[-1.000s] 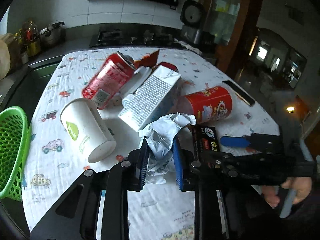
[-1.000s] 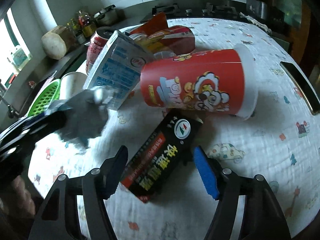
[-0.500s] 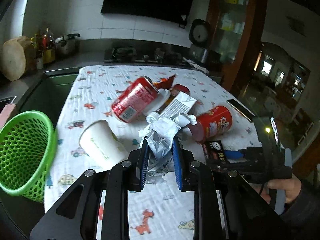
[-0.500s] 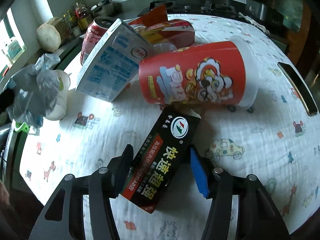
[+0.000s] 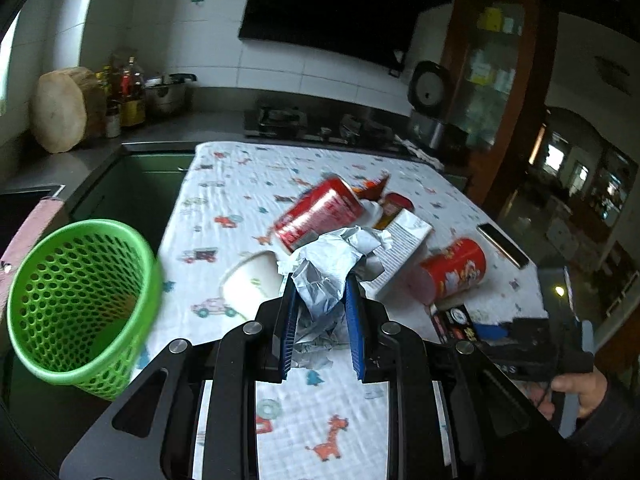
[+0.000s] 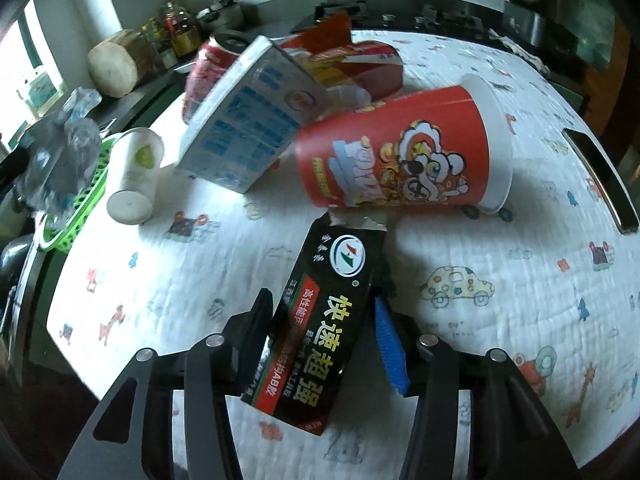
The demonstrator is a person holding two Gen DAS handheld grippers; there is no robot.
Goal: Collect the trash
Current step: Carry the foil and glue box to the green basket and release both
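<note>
**Both hand-held grippers loaded, basket to your left**

Your left hand-held gripper [image 5: 320,316] is clamped tight on a crumpled silver wrapper [image 5: 326,264], which bulges up above its blue pads. The green mesh basket [image 5: 76,300] sits off to its left and slightly below, standing open-mouthed beside the counter [image 5: 224,184] with its cartoon-print cloth. Straight ahead of that gripper lie a white paper cup [image 5: 252,284] on its side, a red drink can [image 5: 316,214] with small white print too blurred to read, and a white carton [image 5: 400,250].

Your right hand-held gripper [image 6: 324,344] has just been closing and now pinches a black box [image 6: 320,320] between its pads. The box carries a round red-and-green logo, large yellow characters reading 快速超强, and a red band ending in "AB胶". Just beyond the box's torn far end, touching it, lies a red cup [image 6: 400,148] printed with a cartoon lion. Ahead and to the left leans the carton, its blue printed panel illegible. A dark phone [image 6: 600,180] lies far to the right.
</note>
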